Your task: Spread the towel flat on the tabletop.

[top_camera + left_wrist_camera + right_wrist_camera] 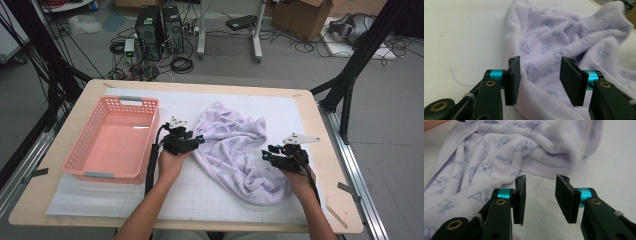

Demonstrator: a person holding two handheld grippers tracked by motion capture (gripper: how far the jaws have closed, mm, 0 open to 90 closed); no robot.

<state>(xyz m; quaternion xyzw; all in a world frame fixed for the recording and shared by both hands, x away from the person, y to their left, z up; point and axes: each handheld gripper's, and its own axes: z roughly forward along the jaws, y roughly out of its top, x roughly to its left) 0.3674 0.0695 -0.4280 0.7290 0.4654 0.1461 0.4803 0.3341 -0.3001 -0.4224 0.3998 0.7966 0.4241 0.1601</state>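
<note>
One crumpled cloth (235, 150), soft ribbed lilac knit printed with small blue faces, lies bunched mid-mat between the grippers, right of the basket (114, 140), a pink plastic lattice tub. The left gripper (540, 80) stands open, flat black pads straddling the hem unpressed; the right gripper (541, 198) is open over bare white mat (614, 170) beside a fold.

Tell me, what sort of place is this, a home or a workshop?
Most likely a lab or workshop set up for recording. Computer towers and tangled cables sit on the bare floor, cardboard boxes stand behind, and black frame struts flank the table.
</note>
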